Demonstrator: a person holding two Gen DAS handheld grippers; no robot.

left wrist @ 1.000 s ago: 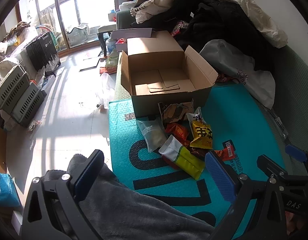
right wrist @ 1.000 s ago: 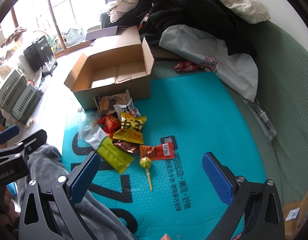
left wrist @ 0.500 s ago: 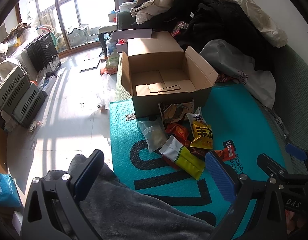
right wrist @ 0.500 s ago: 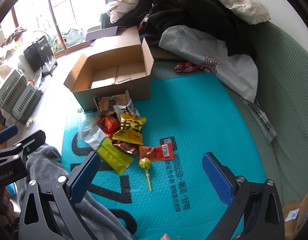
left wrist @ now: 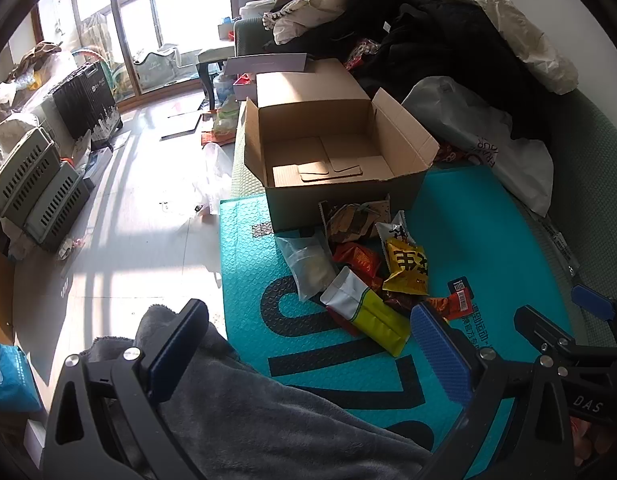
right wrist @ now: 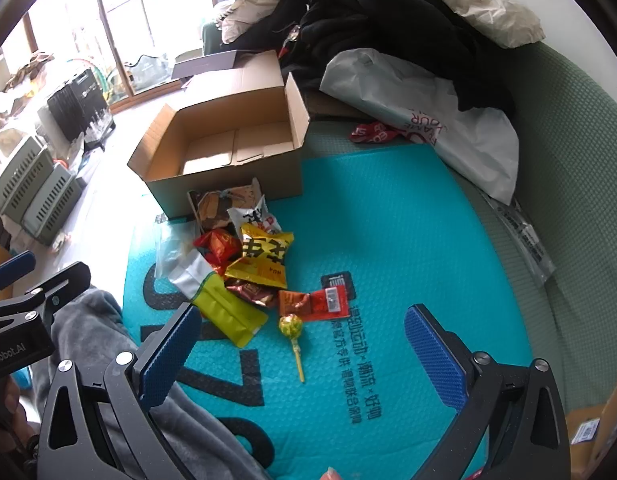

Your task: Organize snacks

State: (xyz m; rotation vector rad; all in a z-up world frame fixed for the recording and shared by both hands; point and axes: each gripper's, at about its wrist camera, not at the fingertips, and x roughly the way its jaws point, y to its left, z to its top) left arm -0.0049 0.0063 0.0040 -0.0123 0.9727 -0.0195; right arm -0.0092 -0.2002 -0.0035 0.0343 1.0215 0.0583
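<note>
the snack pile [right wrist: 244, 264] lay ahead and left of the right gripper [right wrist: 300, 354], touching the front wall of the open cardboard box [right wrist: 228, 136], which looked empty. counted there: one yellow packet [right wrist: 264, 260], one yellow-green pouch [right wrist: 224, 312], one clear bag [right wrist: 172, 248], one lollipop [right wrist: 289, 326] nearest the fingers, and about five more wrappers, though overlap made that uncertain. both grippers were spread wide and held nothing; the left gripper [left wrist: 308, 344] hovered over a grey blanket [left wrist: 268, 420], the pile just ahead of it. likely risks: slick film slipping from the pads, a pinch catching two overlapped packets, the thin lollipop stick escaping, or a nudge scattering snacks off the teal mat [right wrist: 388, 220].
</note>
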